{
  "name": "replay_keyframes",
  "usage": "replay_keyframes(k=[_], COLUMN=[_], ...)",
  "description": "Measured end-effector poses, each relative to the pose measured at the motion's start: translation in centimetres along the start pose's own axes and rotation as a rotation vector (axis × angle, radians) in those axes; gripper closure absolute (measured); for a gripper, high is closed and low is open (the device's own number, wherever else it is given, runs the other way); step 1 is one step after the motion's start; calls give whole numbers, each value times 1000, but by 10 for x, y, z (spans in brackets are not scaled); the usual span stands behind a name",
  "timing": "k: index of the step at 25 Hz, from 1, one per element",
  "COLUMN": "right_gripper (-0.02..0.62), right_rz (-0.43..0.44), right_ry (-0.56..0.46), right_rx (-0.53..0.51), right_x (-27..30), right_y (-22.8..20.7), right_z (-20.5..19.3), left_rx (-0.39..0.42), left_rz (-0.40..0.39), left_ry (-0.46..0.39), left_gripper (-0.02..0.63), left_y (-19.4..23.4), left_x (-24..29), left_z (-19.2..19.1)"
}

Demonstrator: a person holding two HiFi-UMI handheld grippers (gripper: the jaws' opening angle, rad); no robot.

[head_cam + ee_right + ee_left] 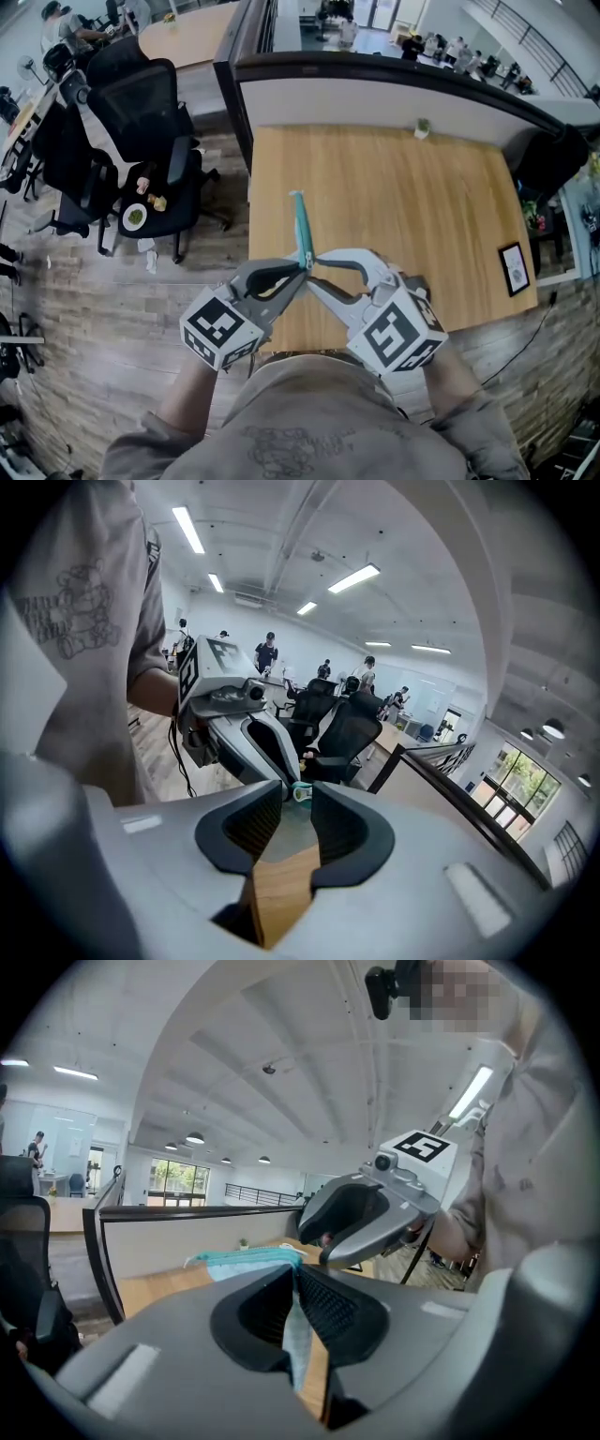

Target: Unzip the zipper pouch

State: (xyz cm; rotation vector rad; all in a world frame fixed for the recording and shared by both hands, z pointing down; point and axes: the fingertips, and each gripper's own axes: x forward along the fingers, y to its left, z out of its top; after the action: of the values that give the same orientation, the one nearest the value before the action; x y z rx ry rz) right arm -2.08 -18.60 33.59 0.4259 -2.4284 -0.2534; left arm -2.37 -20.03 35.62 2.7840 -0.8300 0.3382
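Pouch (pixel 301 225) between left fingers (pixel 342 1309)

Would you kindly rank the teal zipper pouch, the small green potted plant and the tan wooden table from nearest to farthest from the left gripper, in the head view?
1. Teal zipper pouch: clamped in the left gripper.
2. Small green potted plant: desk's far edge, ahead right.
3. Tan wooden table: beyond the partition, far left.

My left gripper (pixel 304 270) and right gripper (pixel 312 269) hide the near end of the zipper pouch (pixel 301 223), and I can't tell whether the right one actually presses its tiny pull (pixel 300 793).
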Motion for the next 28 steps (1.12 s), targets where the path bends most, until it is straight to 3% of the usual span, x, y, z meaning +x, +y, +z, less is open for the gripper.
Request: replay_keyframes(k=[7, 18, 22, 28], right_gripper=[491, 581, 583, 581], right_rz=[5, -31, 54, 209], right_ry=[31, 51, 40, -66], right_rx=[-7, 0, 40, 224], right_x=[6, 0, -3, -11], right_y=[5, 0, -1, -9], right_z=[-12, -22, -23, -16], left_rx=[20, 31, 113, 266], left_rz=[-30, -54, -94, -179], left_ry=[44, 84, 107, 112], left_gripper=[584, 584, 586, 591], left_y=[-6, -12, -20, -29], left_x=[3, 8, 7, -1], left_z=[-11, -22, -22, -12])
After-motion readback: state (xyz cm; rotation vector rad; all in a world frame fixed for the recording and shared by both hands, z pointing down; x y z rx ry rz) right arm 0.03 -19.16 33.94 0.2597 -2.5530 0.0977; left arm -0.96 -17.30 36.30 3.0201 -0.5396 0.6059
